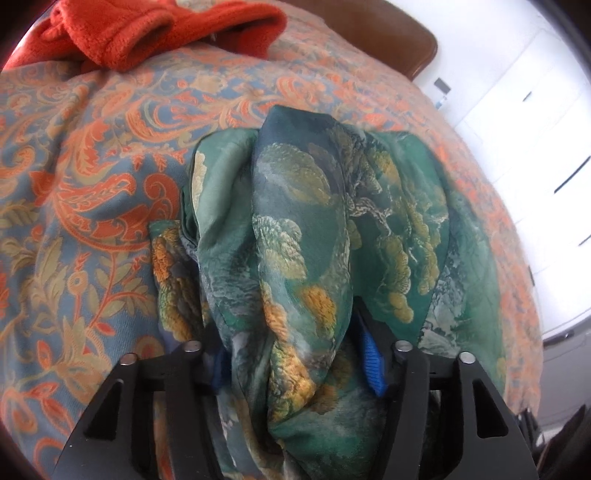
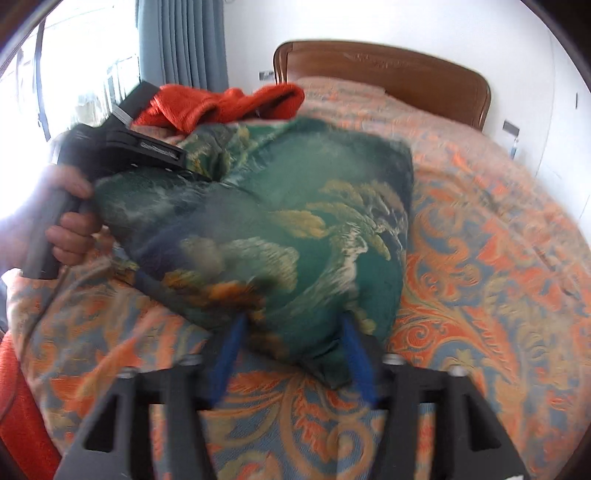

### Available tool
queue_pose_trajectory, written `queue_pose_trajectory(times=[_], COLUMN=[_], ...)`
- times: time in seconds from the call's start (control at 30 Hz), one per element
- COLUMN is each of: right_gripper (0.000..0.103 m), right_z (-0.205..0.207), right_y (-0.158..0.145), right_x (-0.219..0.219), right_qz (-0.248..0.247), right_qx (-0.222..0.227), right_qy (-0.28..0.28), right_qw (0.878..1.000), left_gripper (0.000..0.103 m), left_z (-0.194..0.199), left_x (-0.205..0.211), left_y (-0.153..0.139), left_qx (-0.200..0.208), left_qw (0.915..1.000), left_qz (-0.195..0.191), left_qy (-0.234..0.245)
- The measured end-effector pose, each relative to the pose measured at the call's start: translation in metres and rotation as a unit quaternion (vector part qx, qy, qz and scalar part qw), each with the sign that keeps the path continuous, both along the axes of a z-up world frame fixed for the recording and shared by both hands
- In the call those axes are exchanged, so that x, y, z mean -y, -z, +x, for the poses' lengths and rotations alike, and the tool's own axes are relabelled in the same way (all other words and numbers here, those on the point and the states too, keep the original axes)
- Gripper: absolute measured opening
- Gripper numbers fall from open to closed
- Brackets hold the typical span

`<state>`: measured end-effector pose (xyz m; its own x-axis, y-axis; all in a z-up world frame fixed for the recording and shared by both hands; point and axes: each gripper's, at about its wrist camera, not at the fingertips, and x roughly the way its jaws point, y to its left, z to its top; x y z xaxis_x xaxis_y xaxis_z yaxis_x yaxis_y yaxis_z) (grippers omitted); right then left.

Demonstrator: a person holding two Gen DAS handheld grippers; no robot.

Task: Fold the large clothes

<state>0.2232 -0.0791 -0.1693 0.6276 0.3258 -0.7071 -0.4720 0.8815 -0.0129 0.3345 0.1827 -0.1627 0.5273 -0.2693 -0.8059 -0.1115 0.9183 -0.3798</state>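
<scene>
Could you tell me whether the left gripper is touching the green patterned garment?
Touching. The left wrist view shows the green garment bunched between the left gripper fingers, pressed against both.

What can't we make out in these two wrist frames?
- Left gripper fingertips: left wrist view, the green patterned garment bunches over them, so the grip is unclear.
- Right gripper contact: right wrist view, motion blur; jaws look apart beside the garment, closure uncertain.
- Garment type: both views, too bunched.
- Orange fleece garment: left wrist view, cut off by the top edge.
- Bedspread under the garment: hidden.
</scene>
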Motion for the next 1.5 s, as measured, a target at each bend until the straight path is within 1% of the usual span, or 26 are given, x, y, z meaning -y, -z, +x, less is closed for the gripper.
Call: queue_pose_trajectory(times=[0.03, 0.1, 0.13, 0.17, 0.23, 0.27, 0.33, 0.37, 0.4, 0.47, 0.53, 0.57, 0.67, 0.77, 0.83, 0.97, 1.07, 1.13, 1.23, 1.3, 1.33, 1.4, 1.43, 1.47, 1.5], right_gripper=[0.070, 0.070, 0.072, 0.075, 0.078, 0.079, 0.079, 0.079, 0.079, 0.079, 0.079, 0.079, 0.081, 0.081, 0.081, 0.081, 0.081, 0.081, 0.081, 0.081, 0.081, 0.081, 0.081, 0.081, 0.081], right_z=[-0.010, -0.024, -0.034, -0.041, -0.055, -0.062, -0.070, -0.073, -0.074, -0.076, -0.077, -0.078, -0.073, -0.072, -0.072, -0.075, -0.078, -0.079, -0.079, -0.079, -0.079, -0.078, -0.077, -0.077, -0.077], right_y=[-0.009, -0.019, -0.024, -0.027, -0.028, -0.027, -0.025, -0.024, -0.024, -0.024, -0.027, -0.027, -0.030, -0.031, -0.031, -0.032, -0.032, -0.031, -0.030, -0.029, -0.029, -0.028, -0.028, -0.029, -0.029], right_x=[0.003, 0.010, 0.018, 0.024, 0.035, 0.043, 0.056, 0.065, 0.070, 0.086, 0.099, 0.106, 0.115, 0.115, 0.111, 0.100, 0.095, 0.094, 0.094, 0.095, 0.095, 0.098, 0.099, 0.102, 0.105], right_qz=[0.012, 0.034, 0.046, 0.047, 0.041, 0.034, 0.018, 0.009, 0.002, -0.009, -0.002, 0.008, 0.024, 0.024, 0.022, 0.008, -0.006, -0.007, -0.002, 0.002, 0.004, 0.012, 0.014, 0.019, 0.023], right_qx=[0.001, -0.001, -0.002, -0.002, -0.002, -0.004, -0.010, -0.012, -0.012, -0.014, -0.016, -0.017, -0.017, -0.013, -0.011, -0.005, 0.002, 0.002, -0.004, -0.011, -0.012, -0.019, -0.022, -0.025, -0.026], right_qy=[0.001, 0.000, 0.002, 0.005, 0.014, 0.021, 0.032, 0.043, 0.052, 0.075, 0.100, 0.108, 0.126, 0.132, 0.128, 0.118, 0.113, 0.112, 0.113, 0.115, 0.116, 0.120, 0.122, 0.126, 0.127], right_qw=[1.000, 0.999, 0.999, 0.999, 0.999, 0.999, 0.999, 0.999, 0.999, 0.997, 0.995, 0.994, 0.992, 0.991, 0.991, 0.993, 0.994, 0.994, 0.994, 0.993, 0.993, 0.992, 0.992, 0.992, 0.991], left_gripper=[0.069, 0.084, 0.087, 0.088, 0.091, 0.097, 0.099, 0.099, 0.099, 0.101, 0.102, 0.102, 0.102, 0.103, 0.103, 0.103, 0.102, 0.102, 0.103, 0.103, 0.102, 0.102, 0.102, 0.102, 0.101], left_z=[-0.005, -0.015, -0.024, -0.032, -0.046, -0.057, -0.070, -0.079, -0.085, -0.097, -0.106, -0.109, -0.119, -0.126, -0.126, -0.129, -0.130, -0.131, -0.131, -0.130, -0.131, -0.135, -0.137, -0.138, -0.136], left_x=[0.001, 0.002, 0.001, 0.000, -0.002, -0.004, -0.004, -0.004, -0.003, -0.002, -0.001, -0.001, -0.001, 0.000, -0.001, 0.003, 0.003, 0.004, 0.005, 0.004, 0.003, -0.006, -0.014, -0.023, -0.028], left_y=[-0.006, -0.018, -0.027, -0.034, -0.044, -0.051, -0.059, -0.062, -0.064, -0.065, -0.064, -0.063, -0.062, -0.061, -0.063, -0.066, -0.065, -0.064, -0.060, -0.053, -0.050, -0.047, -0.046, -0.045, -0.043], left_qx=[0.006, 0.014, 0.021, 0.029, 0.043, 0.051, 0.064, 0.072, 0.076, 0.081, 0.084, 0.082, 0.089, 0.095, 0.097, 0.099, 0.095, 0.091, 0.081, 0.067, 0.063, 0.057, 0.056, 0.051, 0.043], left_qw=[1.0000, 0.9996, 0.9990, 0.9985, 0.9976, 0.9956, 0.9899, 0.9831, 0.9772, 0.9592, 0.9474, 0.9421, 0.9315, 0.9232, 0.9206, 0.9184, 0.9194, 0.9195, 0.9172, 0.9217, 0.9248, 0.9362, 0.9458, 0.9591, 0.9688], left_qz=[0.003, 0.022, 0.037, 0.042, 0.051, 0.073, 0.120, 0.162, 0.192, 0.263, 0.300, 0.316, 0.340, 0.358, 0.364, 0.368, 0.367, 0.368, 0.376, 0.371, 0.365, 0.334, 0.305, 0.265, 0.233], left_qy=[-0.001, -0.008, -0.015, -0.018, -0.021, -0.029, -0.040, -0.046, -0.048, -0.066, -0.075, -0.079, -0.092, -0.102, -0.104, -0.107, -0.104, -0.104, -0.103, -0.092, -0.089, -0.094, -0.095, -0.085, -0.073])
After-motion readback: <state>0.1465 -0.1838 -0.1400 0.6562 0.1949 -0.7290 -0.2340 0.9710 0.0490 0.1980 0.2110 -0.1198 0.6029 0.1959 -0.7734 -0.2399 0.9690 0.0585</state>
